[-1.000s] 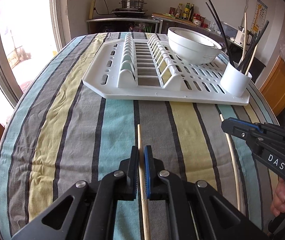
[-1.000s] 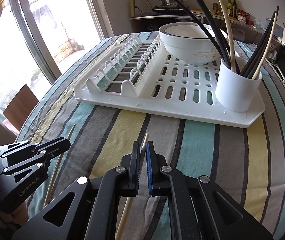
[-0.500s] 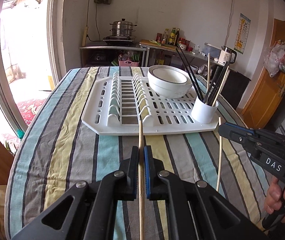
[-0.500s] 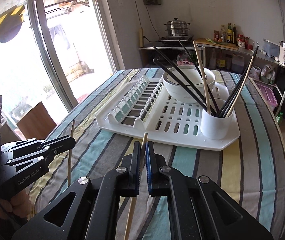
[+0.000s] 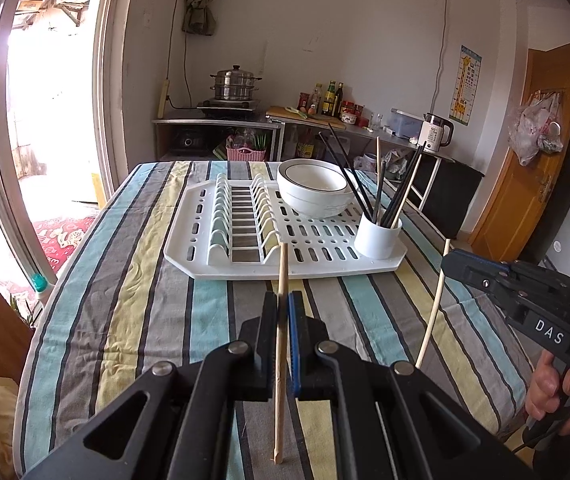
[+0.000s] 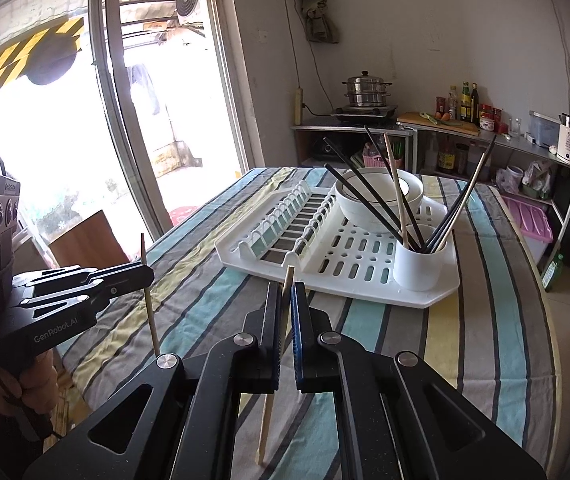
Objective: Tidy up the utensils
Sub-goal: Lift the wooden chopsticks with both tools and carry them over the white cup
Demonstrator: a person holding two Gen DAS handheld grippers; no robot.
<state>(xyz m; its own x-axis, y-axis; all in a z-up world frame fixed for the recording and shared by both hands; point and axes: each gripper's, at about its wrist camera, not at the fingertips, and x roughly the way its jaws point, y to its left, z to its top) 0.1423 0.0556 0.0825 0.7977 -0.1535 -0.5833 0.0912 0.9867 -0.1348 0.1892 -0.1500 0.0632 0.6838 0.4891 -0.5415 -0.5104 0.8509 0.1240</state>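
My left gripper (image 5: 283, 308) has its jaws drawn narrow and clamped on a wooden chopstick (image 5: 281, 344), which stands near upright, its top end showing above the fingertips. My right gripper (image 6: 285, 300) is likewise pinched on a second wooden chopstick (image 6: 275, 364), tilted slightly, lower end hanging toward the striped tablecloth (image 6: 481, 344). Both sticks are held above the cloth, on the near side of the white drying rack (image 5: 317, 264). At the rack's right front corner sits the white utensil cup (image 5: 377, 238), holding black and wooden chopsticks. A white bowl (image 5: 313, 194) rests on the rack behind the cup.
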